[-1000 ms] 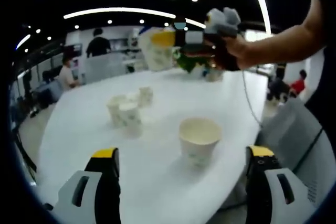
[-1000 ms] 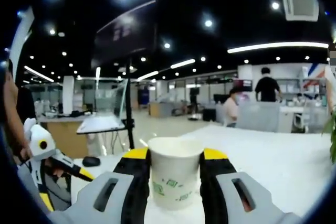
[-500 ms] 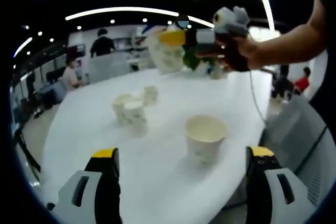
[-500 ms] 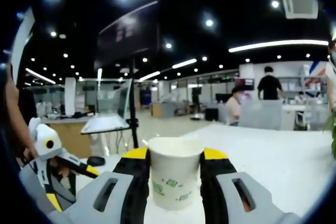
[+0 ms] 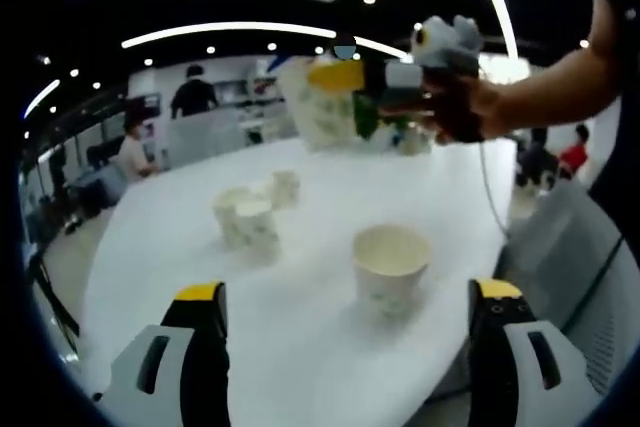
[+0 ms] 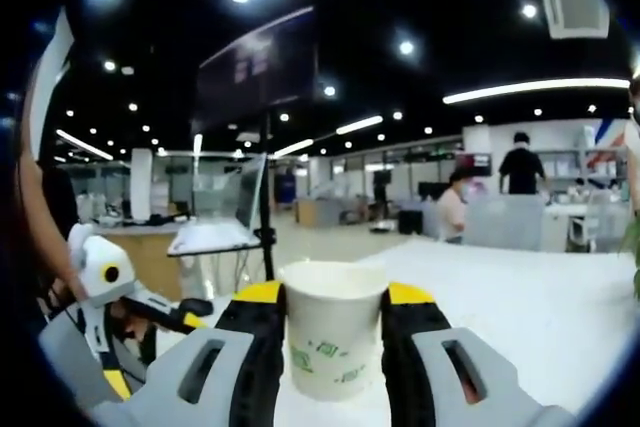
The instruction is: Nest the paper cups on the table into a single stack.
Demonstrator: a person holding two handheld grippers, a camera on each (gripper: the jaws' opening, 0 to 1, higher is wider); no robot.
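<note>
My right gripper (image 6: 333, 347) grips one paper cup (image 6: 333, 325) aloft; my left gripper (image 5: 345, 347) is spread and empty. On the white table (image 5: 160, 277), the near cup (image 5: 392, 267) and perhaps three far cups (image 5: 250, 222) remain unstacked.

On my left gripper view, one paper cup (image 5: 392, 269) stands upright on the table (image 5: 300, 347), nearest, between my jaws. Cup cluster (image 5: 250, 219) sits behind it, to the left. Right gripper (image 5: 330, 97) holds a cup (image 6: 333, 337) above the table's far side.
</note>
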